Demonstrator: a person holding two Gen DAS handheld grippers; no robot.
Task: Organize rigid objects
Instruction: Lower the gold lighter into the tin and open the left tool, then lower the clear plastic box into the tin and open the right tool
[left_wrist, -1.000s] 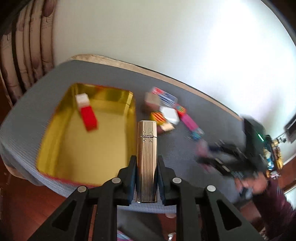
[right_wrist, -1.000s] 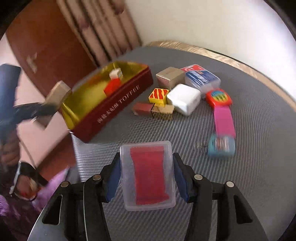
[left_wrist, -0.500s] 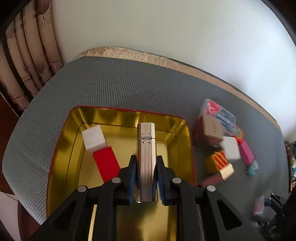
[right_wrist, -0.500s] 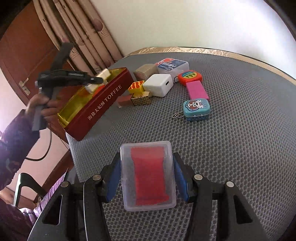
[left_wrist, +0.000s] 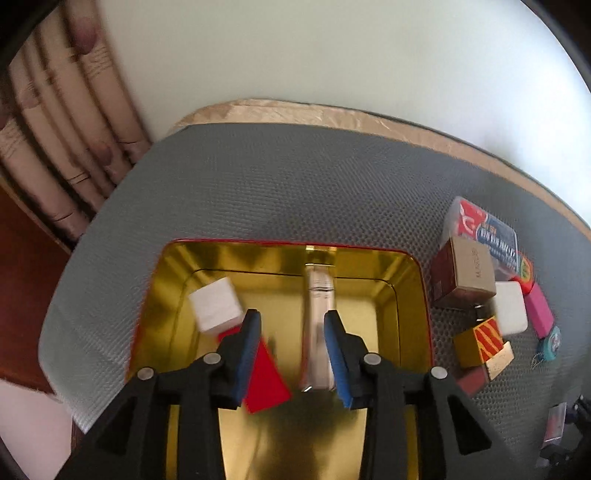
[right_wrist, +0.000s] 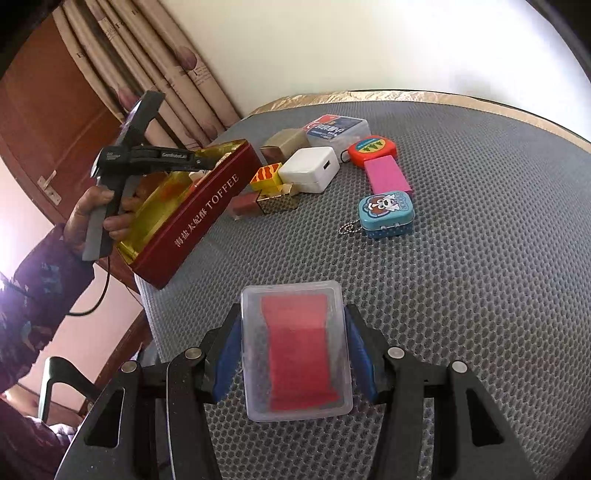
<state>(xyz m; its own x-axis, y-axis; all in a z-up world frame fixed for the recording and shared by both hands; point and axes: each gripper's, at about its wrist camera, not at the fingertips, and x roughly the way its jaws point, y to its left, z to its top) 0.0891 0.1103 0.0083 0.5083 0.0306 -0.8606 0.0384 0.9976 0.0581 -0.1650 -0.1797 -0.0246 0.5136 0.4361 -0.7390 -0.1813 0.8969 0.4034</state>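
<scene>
My left gripper (left_wrist: 291, 317) hangs over the gold-lined toffee tin (left_wrist: 369, 254), and its jaws are opening. The ribbed silver lighter (left_wrist: 319, 295) shows blurred between them, close to the right pad and free of the left one. In the tin lie a white block (left_wrist: 216, 306) and a red block (left_wrist: 266, 380). My right gripper (right_wrist: 293, 314) is shut on a clear plastic case (right_wrist: 295, 350) with red contents, held above the grey mat (right_wrist: 480, 277). In the right wrist view the tin (right_wrist: 207, 210) sits at the mat's left edge, with the left gripper (right_wrist: 207, 164) over it.
Right of the tin is a cluster: a clear labelled box (right_wrist: 338, 129), a gold-brown box (right_wrist: 284, 144), a white charger (right_wrist: 310, 170), an orange tape measure (right_wrist: 371, 149), a pink block (right_wrist: 388, 177) and a blue keychain tin (right_wrist: 386, 212). A person's hand (right_wrist: 96, 206) holds the left gripper. Curtains and a door stand beyond.
The left gripper moved from beside the tin to over it, then its jaws spread and let go of the lighter. The right gripper kept the plastic case and shifted only slightly.
</scene>
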